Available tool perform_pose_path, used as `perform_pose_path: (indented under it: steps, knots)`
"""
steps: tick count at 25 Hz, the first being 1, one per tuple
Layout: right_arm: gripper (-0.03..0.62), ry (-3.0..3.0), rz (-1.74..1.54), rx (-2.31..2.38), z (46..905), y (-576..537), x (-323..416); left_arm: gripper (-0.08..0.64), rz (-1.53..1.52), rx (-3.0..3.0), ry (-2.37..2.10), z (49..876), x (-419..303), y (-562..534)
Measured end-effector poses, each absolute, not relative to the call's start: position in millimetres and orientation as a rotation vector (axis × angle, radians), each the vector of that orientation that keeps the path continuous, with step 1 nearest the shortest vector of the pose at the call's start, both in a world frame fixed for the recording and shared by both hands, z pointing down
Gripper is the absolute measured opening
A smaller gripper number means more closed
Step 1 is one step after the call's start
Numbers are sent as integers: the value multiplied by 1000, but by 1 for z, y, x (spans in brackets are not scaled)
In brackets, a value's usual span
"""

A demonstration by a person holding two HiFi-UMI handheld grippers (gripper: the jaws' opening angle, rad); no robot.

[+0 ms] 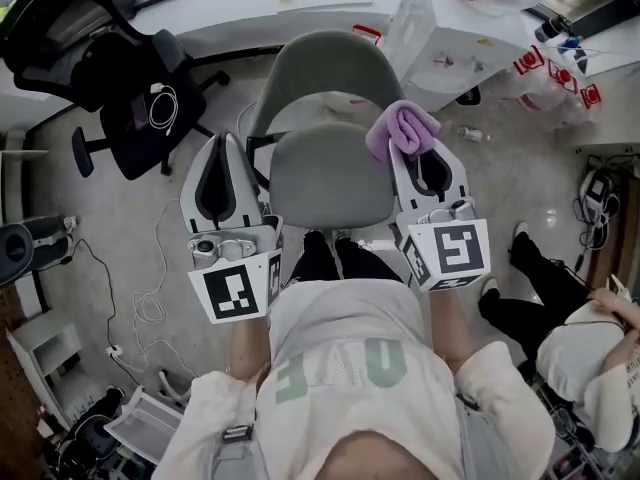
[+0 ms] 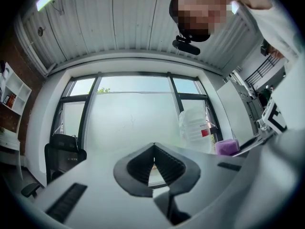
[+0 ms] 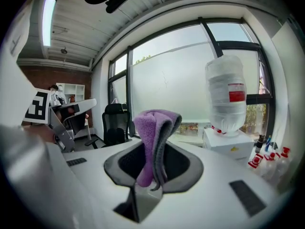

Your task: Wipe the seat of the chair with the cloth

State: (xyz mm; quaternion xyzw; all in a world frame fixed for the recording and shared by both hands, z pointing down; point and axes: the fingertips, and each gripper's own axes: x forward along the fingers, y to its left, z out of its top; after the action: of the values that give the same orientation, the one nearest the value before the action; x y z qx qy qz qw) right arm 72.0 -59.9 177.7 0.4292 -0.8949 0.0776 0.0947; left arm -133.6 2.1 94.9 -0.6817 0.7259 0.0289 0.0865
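A grey chair stands in front of me in the head view, its bare seat (image 1: 325, 183) below its curved back (image 1: 325, 68). My right gripper (image 1: 413, 140) is held over the seat's right edge, shut on a folded purple cloth (image 1: 402, 128). In the right gripper view the cloth (image 3: 153, 142) stands up between the jaws and droops over them. My left gripper (image 1: 224, 143) hovers beside the seat's left edge, jaws together, holding nothing. In the left gripper view its pads (image 2: 143, 162) meet at the tips. Both grippers point upward toward the windows.
A black office chair (image 1: 140, 88) stands at the left with cables (image 1: 150, 308) on the floor near it. A white box (image 1: 450, 28) carrying a big water bottle (image 3: 226, 94) is behind the chair on the right. A seated person (image 1: 585, 358) is at the right.
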Motion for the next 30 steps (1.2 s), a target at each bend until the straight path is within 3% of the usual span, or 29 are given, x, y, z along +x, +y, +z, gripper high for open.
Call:
perform_pose_path:
  steps: [14,21,30]
  knots:
    - [95,-2606,557,1221,223,-94,40,12,73,-2128,2085,118,-142,-42]
    - [95,-2519,842,992,338,-114,-22,12,-40,-2144,2198,201,-171,-53]
    - [94,-2264,1147,674,547,-119,-122,12,-135,-2163,2314,334,-210,-62]
